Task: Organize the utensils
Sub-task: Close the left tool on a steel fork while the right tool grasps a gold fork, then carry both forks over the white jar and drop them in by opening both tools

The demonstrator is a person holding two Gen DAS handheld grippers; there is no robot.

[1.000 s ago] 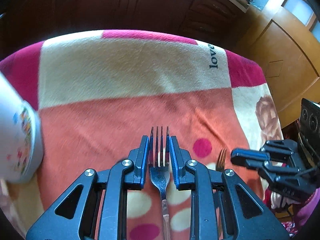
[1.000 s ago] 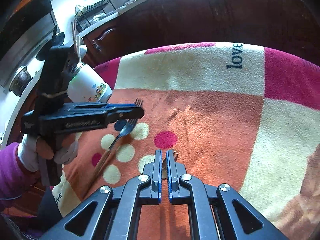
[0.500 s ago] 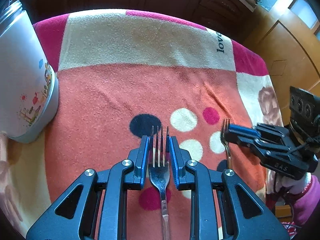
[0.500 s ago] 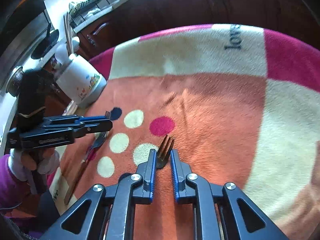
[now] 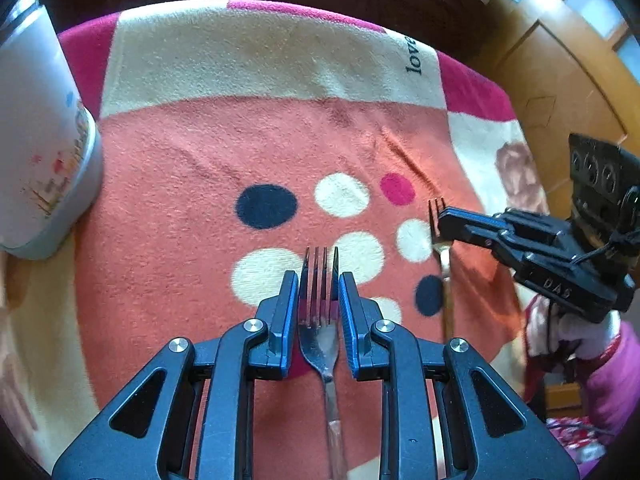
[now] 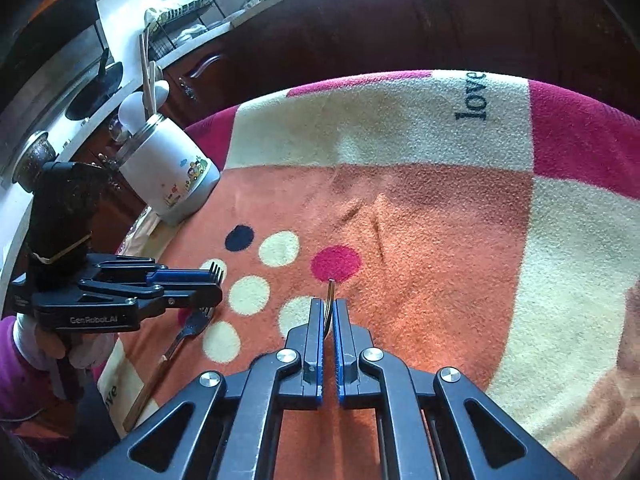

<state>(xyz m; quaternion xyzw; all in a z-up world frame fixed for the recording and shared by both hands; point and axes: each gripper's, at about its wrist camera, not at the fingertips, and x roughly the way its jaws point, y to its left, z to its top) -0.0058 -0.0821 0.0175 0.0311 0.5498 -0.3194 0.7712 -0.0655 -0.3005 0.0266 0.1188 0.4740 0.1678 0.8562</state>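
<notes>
My left gripper [image 5: 319, 280] is shut on a metal fork [image 5: 319, 320], gripped across its head with the tines pointing forward. It hovers over the dotted blanket [image 5: 248, 140]. In the right wrist view the left gripper [image 6: 216, 284] is at the left, and the fork's handle [image 6: 152, 384] hangs below it. My right gripper [image 6: 328, 308] has its jaws closing tight on a second fork [image 6: 329, 296], seen edge-on with the pads pressing it. The right gripper [image 5: 440, 220] shows at the right of the left wrist view, tines [image 5: 436, 206] sticking up. A white cartoon-print utensil cup [image 6: 168, 172] stands at the blanket's left edge.
The cup [image 5: 44, 140] holds chopsticks and a white spoon [image 6: 148, 96]. Dark wooden cabinets [image 6: 400, 20] run behind the table, with a counter and dish rack [image 6: 180, 12] beyond. A wooden door [image 5: 560, 80] is on the right. Gloved hands in pink sleeves [image 5: 580, 340] hold the grippers.
The right gripper opened around the fork lying on the blanket, then shut on it, and the fork now stands edge-on. The left gripper has carried its fork lower and nearer, with the cup now beside it.
</notes>
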